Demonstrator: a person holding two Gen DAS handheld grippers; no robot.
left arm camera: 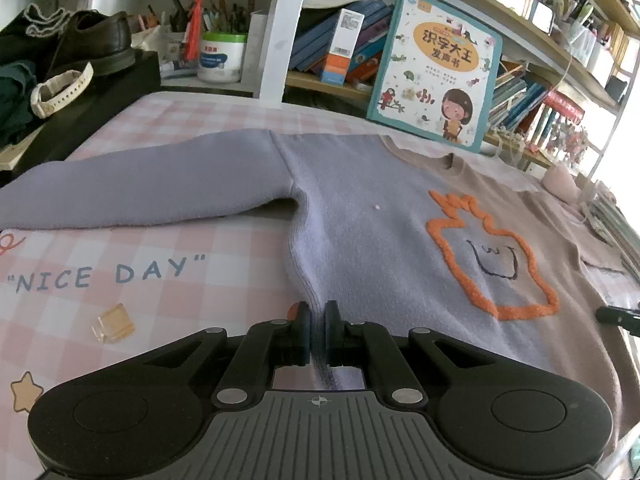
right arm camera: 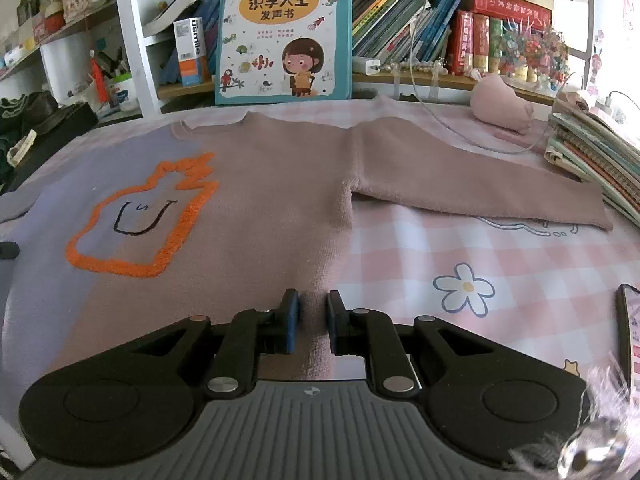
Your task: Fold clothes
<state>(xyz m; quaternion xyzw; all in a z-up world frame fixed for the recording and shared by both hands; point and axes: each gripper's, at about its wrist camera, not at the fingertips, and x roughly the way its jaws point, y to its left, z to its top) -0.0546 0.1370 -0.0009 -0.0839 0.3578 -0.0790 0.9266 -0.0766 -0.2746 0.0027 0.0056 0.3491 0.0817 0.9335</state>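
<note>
A knitted sweater, lilac (left arm camera: pixel 360 216) on one half and dusty pink (right arm camera: pixel 280 184) on the other, lies flat and face up on a pink checked tablecloth (left arm camera: pixel 120 252). An orange outlined figure (left arm camera: pixel 492 256) sits on its chest. The lilac sleeve (left arm camera: pixel 140 184) stretches left and the pink sleeve (right arm camera: pixel 480 184) stretches right. My left gripper (left arm camera: pixel 317 320) is shut on the sweater's lilac side edge near the hem, with a ridge of fabric pinched between the pads. My right gripper (right arm camera: pixel 313 312) is shut on the pink side edge near the hem.
A children's book (right arm camera: pixel 284 32) leans on the shelves behind the collar. A shoe (left arm camera: pixel 96 40) and a watch (left arm camera: pixel 60 92) lie at far left. A small amber block (left arm camera: pixel 114 322) lies on the cloth. A book stack (right arm camera: pixel 592 160), a cable (right arm camera: pixel 460 128) and a phone (right arm camera: pixel 628 340) are at right.
</note>
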